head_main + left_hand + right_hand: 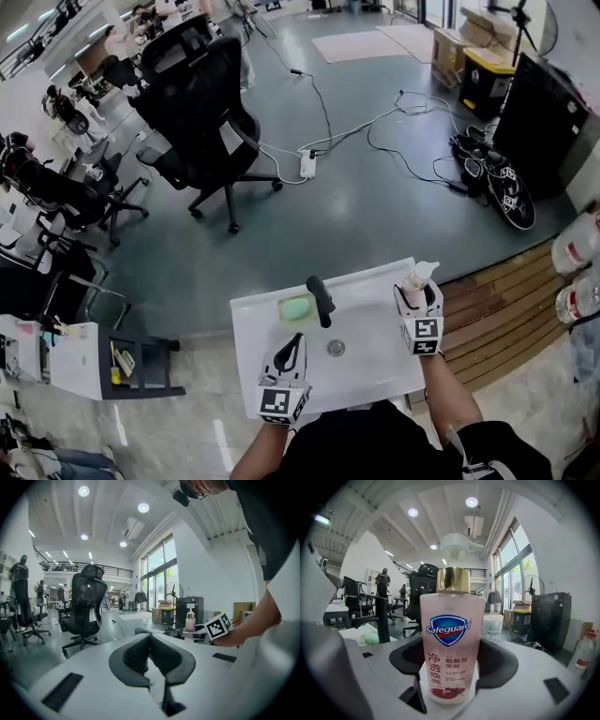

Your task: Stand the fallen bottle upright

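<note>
bottle: a clear pump bottle (451, 639) of pink liquid soap with a gold collar, a white pump head and a blue shield label; it stands upright.
bottle's place: at the far right corner of the white sink unit (258, 323). its base seems to rest on the white top, though the jaws hide its bottom edge.
right gripper: the right gripper (416, 298) has its dark pads closed on the bottle's lower body, one on each side, with the label facing that gripper's camera. its marker cube sits on the person's side.
left gripper: the left gripper (289, 354) has its jaws brought together with nothing between them. it hangs over the near left part of the sink unit, points toward the faucet and is well apart from the bottle.
faucet: a black faucet (321, 300) rises at the back middle of the basin, between the two grippers in the head view.
soap bar: a pale green soap bar (296, 308) lies just left of the faucet's base.
drain: a round metal drain (336, 348) sits in the basin, nearer the person than the faucet.
wooden boards: the wooden boards (502, 305) lie on the floor just right of the sink unit.
office chair: a black office chair (202, 103) stands on the grey floor well beyond the sink unit, to the left.
cables: loose cables (375, 127) run across the floor to a white power strip (307, 166).
black cabinet: a black cabinet (548, 131) stands at the far right.
water jugs: two large clear water jugs (577, 248) lie at the right edge, beside the boards.
</note>
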Demonstrator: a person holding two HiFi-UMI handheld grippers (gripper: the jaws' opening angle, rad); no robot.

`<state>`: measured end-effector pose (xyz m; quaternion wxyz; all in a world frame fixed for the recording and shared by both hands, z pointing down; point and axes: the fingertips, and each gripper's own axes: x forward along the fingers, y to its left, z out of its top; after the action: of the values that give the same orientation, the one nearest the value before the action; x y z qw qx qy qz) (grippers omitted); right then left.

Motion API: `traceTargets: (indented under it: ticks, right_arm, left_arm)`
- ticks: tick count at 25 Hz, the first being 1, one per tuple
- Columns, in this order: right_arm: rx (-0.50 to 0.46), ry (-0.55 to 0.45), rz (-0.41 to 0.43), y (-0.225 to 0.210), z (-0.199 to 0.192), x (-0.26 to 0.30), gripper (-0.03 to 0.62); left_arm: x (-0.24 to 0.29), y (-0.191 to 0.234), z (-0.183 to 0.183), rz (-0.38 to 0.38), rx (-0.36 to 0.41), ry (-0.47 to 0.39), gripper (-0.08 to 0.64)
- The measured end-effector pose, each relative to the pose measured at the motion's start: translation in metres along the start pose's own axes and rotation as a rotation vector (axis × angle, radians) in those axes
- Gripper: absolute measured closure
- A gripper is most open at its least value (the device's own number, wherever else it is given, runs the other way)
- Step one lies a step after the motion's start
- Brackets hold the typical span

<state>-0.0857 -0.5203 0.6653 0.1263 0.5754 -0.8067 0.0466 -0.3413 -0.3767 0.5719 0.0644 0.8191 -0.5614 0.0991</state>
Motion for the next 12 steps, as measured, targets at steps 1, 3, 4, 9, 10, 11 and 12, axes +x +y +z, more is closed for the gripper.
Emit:
traceTargets:
  ticks: [1,3,4,9,10,11,12]
  right_arm:
    - [0.000,-0.004,-0.004,-0.001,-0.001,-0.001,0.264]
    - [-0.005,-0.009,-0.007,-0.001,-0.001,-0.004,0.259]
    - [-0.007,-0.009,-0.004,-0.001,-0.001,-0.005,0.261]
    - [-0.007,0.005,0.022,0.001,-0.005,-0.007,0.199]
    - [-0.002,0.007,0.020,0.000,-0.007,-0.010,0.195]
    - [0.002,0.007,0.017,-0.001,-0.007,-0.014,0.195]
    - [0.005,0.007,0.014,-0.001,-0.008,-0.018,0.192]
  left_arm:
    - [0.001,-0.001,0.000,-0.001,-0.001,0.000,0.541]
    - [0.003,-0.003,0.000,-0.005,-0.003,0.002,0.541]
    - [0.003,-0.004,-0.001,-0.007,-0.004,0.004,0.541]
    - [0.005,-0.010,-0.002,-0.011,-0.007,0.005,0.541]
    - [0.005,-0.011,-0.003,-0.011,-0.008,0.004,0.541]
    - [0.005,-0.013,-0.003,-0.012,-0.009,0.003,0.541]
    - [0.004,-0.014,-0.003,-0.012,-0.010,0.002,0.541]
